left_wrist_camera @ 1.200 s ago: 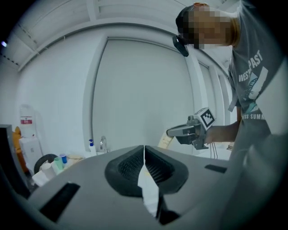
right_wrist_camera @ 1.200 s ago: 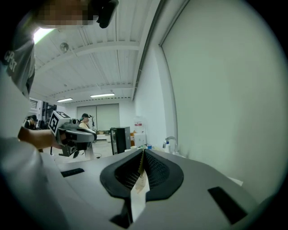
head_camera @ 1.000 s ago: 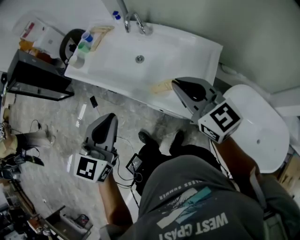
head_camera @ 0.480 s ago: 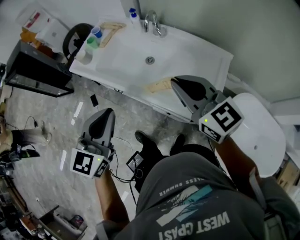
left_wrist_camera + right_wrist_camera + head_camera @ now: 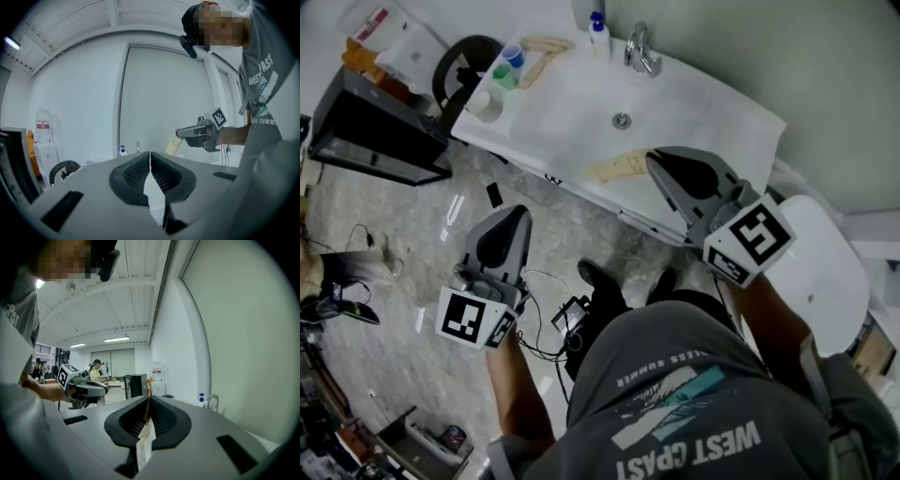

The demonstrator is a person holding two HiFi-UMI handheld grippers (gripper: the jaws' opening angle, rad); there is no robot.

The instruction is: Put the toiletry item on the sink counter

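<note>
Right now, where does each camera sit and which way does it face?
Head view: on the head, facing down: sink counter, left gripper, right gripper, shirt.
Left gripper view: along its shut jaws toward the faucet; right forearm shows.
Right gripper view: along jaws gripping the toiletry item; left forearm shows.
All share the faucet.

Toiletry item [image 5: 619,170] mostly buried between the right gripper [image 5: 149,398] pads, its print unreadable; pump bottle [image 5: 598,36] label too small; white fixture [image 5: 831,267] partly behind the forearm [image 5: 769,323].
</note>
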